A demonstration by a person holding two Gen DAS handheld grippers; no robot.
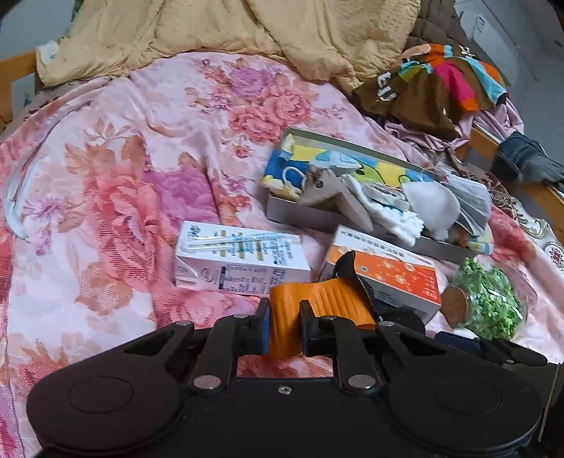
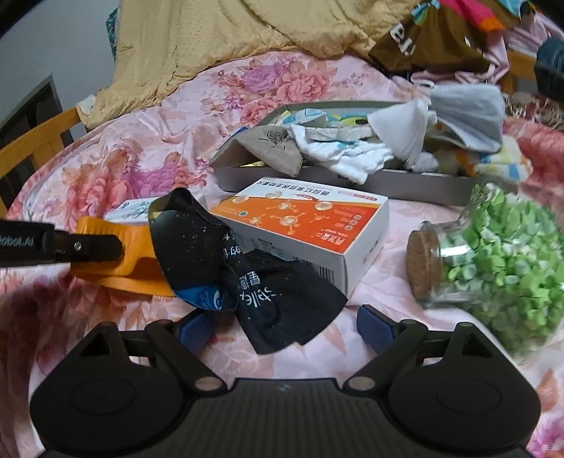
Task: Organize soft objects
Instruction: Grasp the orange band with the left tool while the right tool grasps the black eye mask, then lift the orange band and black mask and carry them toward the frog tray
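An orange-cuffed black sock (image 2: 275,299) with white lettering lies on the pink floral bedspread. My left gripper (image 1: 283,317) is shut on its ribbed orange cuff (image 1: 324,299); in the right wrist view one of its fingers (image 2: 81,246) reaches in from the left over the cuff. My right gripper (image 2: 283,327) is open, and the sock's black toe end lies between its blue pads without being pinched. Behind stands a grey tray (image 1: 303,215) piled with soft things, among them a beige sock (image 1: 328,190) and white cloths (image 2: 356,155).
A white drink carton (image 1: 239,260) lies left of the sock, and an orange-and-white box (image 2: 317,225) sits just behind it. A corked glass jar (image 2: 493,253) of green bits lies at the right. A yellow quilt (image 1: 211,31) and a brown striped garment (image 1: 433,84) fill the back.
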